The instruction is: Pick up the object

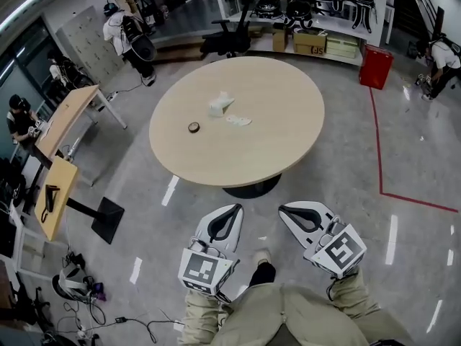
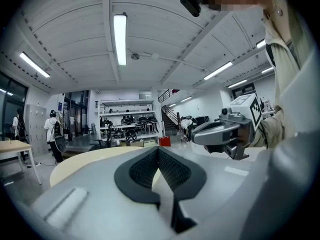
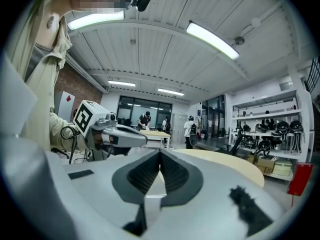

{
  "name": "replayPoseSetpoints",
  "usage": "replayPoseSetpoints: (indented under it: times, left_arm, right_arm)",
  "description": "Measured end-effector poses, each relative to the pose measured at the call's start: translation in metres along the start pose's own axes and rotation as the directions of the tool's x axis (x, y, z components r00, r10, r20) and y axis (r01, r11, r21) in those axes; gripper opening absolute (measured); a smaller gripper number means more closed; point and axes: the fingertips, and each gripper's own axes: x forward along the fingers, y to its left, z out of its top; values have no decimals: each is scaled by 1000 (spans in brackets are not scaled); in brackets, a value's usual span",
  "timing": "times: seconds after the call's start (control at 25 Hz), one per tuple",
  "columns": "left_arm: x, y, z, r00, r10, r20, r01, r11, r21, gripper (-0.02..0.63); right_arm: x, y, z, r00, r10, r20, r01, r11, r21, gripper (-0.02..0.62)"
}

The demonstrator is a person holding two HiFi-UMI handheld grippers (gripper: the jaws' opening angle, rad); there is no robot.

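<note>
Head view looks steeply down on a round, pale wooden surface (image 1: 288, 143) standing a little way ahead of the person. Both tools are held low over the grey floor (image 1: 403, 164), short of the near edge. The left tool (image 1: 235, 209) and the right tool (image 1: 284, 209) sit side by side, apart, both aimed toward the surface. In the left gripper view the dark ribbed pads are pressed together with nothing between them, and the right gripper view shows the same on the other side.

Three small things lie left of the surface's middle: a crumpled white object (image 1: 221, 105), a small dark ring (image 1: 194, 127) and a flat white scrap (image 1: 239, 120). I cannot tell for certain which one the task means, though the crumpled white object seems likeliest.

To my eye this is the approach, with no reach begun. The next move calls for stepping up to the edge, spreading one tool's jaws and bringing them over the object.

Nothing stands on the floor between the person and the surface. The ring and the scrap lie near the object, so a careless reach could nudge them. Farther off are a black office chair (image 1: 227, 42), a red bin (image 1: 376, 65), shelving with helmets (image 1: 310, 9) and wooden desks (image 1: 68, 121) at the left.
</note>
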Motion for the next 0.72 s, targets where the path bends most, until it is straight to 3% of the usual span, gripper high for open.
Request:
replayPoseSetpoints:
  times: [0.4,0.72]
  left_arm:
    - [62,105,-4,1000,8,14,-8,1000,2,6]
    - [103,145,-10,1000,-6,3,6,1000,-26,6]
  right_arm:
    - [100,-69,2,1000,0,11,0,1000,-9,3]
    - [135,-112,0,1000,-15,4,15,1000,16,3]
